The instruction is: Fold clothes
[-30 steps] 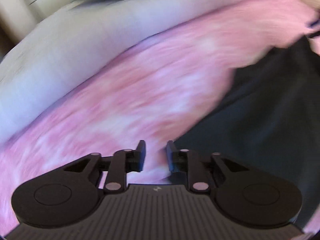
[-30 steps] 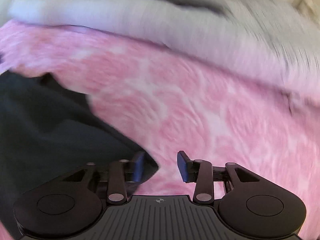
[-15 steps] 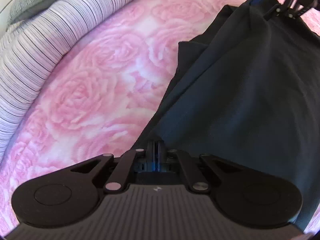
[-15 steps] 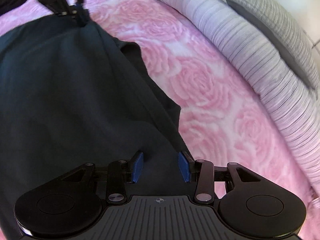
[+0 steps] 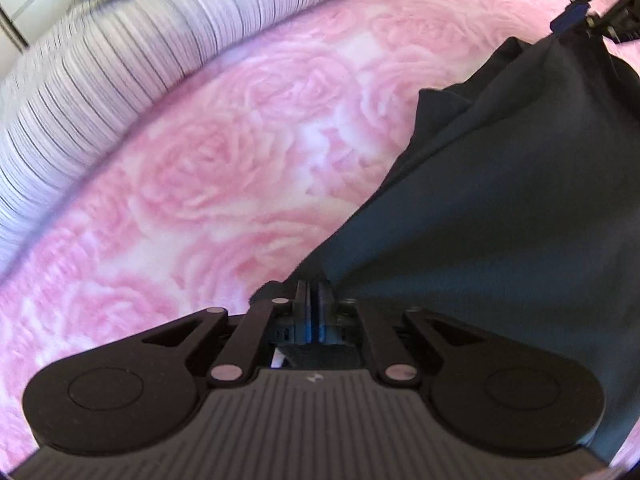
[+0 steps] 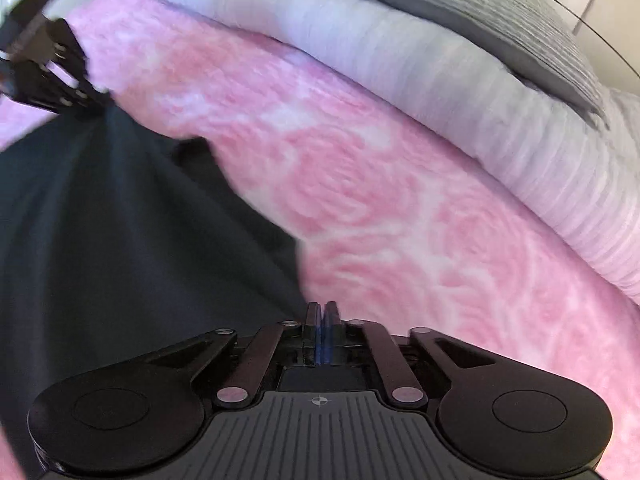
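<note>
The chief risk, as I judged it, was a slipped corner: each pinch sat on only the very edge of thin, limp fabric, so a quick lift or an uneven pull between the two hands could have drawn the cloth out of one pair of jaws and let the fold sag or twist. In the left wrist view, a ribbed, white-and-grey striped pillow (image 5: pixel 92 92) curved across the upper left, soft and puffy; below it spread the pink rose-printed bedspread (image 5: pixel 224 184), plush and matte. At bottom centre the left gripper (image 5: pixel 313 292) had its jaws pressed together on an edge of the dark navy, smooth-woven garment (image 5: pixel 520 208), which fanned in taut creases toward the upper right, where the right gripper (image 5: pixel 576 12) met its far corner. In the right wrist view the same garment filled the left half, draped over the bedspread, with the left gripper small at the upper left. At bottom centre the right gripper's jaws were closing, almost together, on the garment's near edge, while a grey knitted cushion (image 6: pixel 500 28) lay at the upper right.
</note>
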Available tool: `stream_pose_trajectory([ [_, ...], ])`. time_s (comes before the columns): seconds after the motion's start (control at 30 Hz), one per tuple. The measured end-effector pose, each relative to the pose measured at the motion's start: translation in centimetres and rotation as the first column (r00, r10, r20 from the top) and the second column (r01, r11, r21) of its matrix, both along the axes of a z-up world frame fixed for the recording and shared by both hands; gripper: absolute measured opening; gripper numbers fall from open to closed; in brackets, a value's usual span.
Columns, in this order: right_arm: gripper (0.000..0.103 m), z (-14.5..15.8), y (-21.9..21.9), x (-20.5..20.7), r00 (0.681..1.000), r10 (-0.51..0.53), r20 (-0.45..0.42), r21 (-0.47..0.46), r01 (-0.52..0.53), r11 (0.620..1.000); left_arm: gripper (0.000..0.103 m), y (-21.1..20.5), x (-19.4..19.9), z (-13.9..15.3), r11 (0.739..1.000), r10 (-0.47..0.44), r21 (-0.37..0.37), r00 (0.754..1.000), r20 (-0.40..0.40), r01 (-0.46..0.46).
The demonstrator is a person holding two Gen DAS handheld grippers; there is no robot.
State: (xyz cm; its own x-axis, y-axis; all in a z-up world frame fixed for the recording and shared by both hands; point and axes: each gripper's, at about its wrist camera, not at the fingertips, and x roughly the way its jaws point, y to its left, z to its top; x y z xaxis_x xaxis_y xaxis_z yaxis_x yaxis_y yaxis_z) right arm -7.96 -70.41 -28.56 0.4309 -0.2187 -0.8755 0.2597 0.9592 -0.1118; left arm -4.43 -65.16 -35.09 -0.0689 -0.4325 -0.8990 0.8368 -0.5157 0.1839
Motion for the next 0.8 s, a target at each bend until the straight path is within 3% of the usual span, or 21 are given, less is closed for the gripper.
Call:
stream_pose_trajectory([
  [0.03, 0.029, -0.1, 0.8, 0.4, 0.999, 0.047, -0.004, -0.012, -0.047, 0.999, 0.005, 0.2, 0.0, 0.4, 1.0, -0.007, -0.02, 1.0, 0.0, 0.007],
  [0.07, 0.046, -0.2, 1.6, 0.7, 0.996, 0.094, -0.009, -0.024, -0.094, 0.995, 0.013, 0.2, 0.1, 0.8, 0.999, -0.007, -0.034, 1.0, -0.015, 0.006],
  [0.1, 0.054, -0.5, 2.3, 1.2, 0.99, 0.139, -0.021, -0.038, -0.139, 0.99, 0.019, 0.2, 0.1, 1.1, 0.999, -0.006, -0.047, 1.0, -0.031, 0.005],
  [0.13, 0.054, -1.0, 2.7, 1.8, 0.984, 0.172, -0.042, -0.051, -0.174, 0.983, 0.025, -0.1, 0.1, 1.0, 0.999, -0.002, -0.044, 0.999, -0.032, 0.001],
  [0.2, 0.054, -2.2, 2.6, 2.8, 0.98, 0.188, -0.072, -0.043, -0.191, 0.981, 0.025, -0.7, -0.4, 0.0, 1.0, -0.021, 0.001, 1.0, -0.014, 0.021],
  [0.23, 0.054, -2.7, 2.5, 3.1, 0.979, 0.189, -0.083, -0.031, -0.192, 0.981, 0.017, -0.9, -0.7, -0.6, 0.999, -0.033, 0.026, 0.999, -0.003, 0.033],
  [0.27, 0.047, -3.1, 2.4, 3.3, 0.977, 0.191, -0.099, -0.019, -0.194, 0.981, 0.007, -0.8, -0.8, -0.7, 0.999, -0.037, 0.023, 0.999, 0.007, 0.037],
  [0.3, 0.024, -3.3, 2.5, 3.4, 0.974, 0.198, -0.111, -0.024, -0.202, 0.979, 0.005, -0.7, -0.9, -0.9, 0.999, -0.042, 0.019, 0.999, 0.016, 0.041],
  [0.33, 0.016, -3.1, 2.6, 3.4, 0.973, 0.204, -0.107, -0.044, -0.209, 0.977, 0.0, -0.7, -1.1, -1.0, 0.999, -0.045, 0.015, 0.999, 0.025, 0.045],
  [0.37, 0.014, -3.0, 2.7, 3.4, 0.972, 0.209, -0.104, -0.064, -0.216, 0.974, 0.0, -0.6, -0.6, -0.6, 1.0, -0.008, -0.023, 0.999, 0.032, 0.009],
  [0.43, 0.014, -2.6, 2.3, 3.2, 0.982, 0.174, -0.07, -0.085, -0.18, 0.98, 0.0, -0.6, 0.5, -0.2, 0.995, 0.077, -0.071, 0.996, 0.034, -0.074],
  [0.53, 0.014, -2.5, 0.9, 2.8, 0.998, 0.06, -0.031, -0.083, -0.062, 0.995, 0.0, -0.8, 1.5, -0.6, 0.993, 0.113, -0.039, 0.993, 0.034, -0.111],
  [0.63, 0.014, -1.4, 0.2, 2.0, 1.0, 0.003, 0.027, -0.017, -0.003, 1.0, 0.002, -0.2, 1.0, 0.9, 0.996, 0.066, -0.062, 0.997, -0.032, -0.068],
  [0.7, 0.015, -0.7, 0.6, 1.8, 0.998, 0.023, 0.053, 0.023, -0.024, 0.999, 0.008, -0.3, 0.1, 1.0, 0.999, 0.006, -0.035, 0.996, -0.09, -0.009],
  [0.77, 0.019, -0.9, 1.4, 2.3, 0.997, 0.071, 0.033, 0.036, -0.072, 0.997, 0.024, -0.4, -1.2, 0.1, 0.998, -0.064, -0.005, 0.997, -0.053, 0.064],
  [0.8, 0.023, -1.2, 1.8, 2.7, 0.995, 0.099, 0.016, 0.029, -0.1, 0.995, 0.027, -0.4, -2.0, -0.5, 0.994, -0.104, 0.014, 0.994, -0.027, 0.104],
])
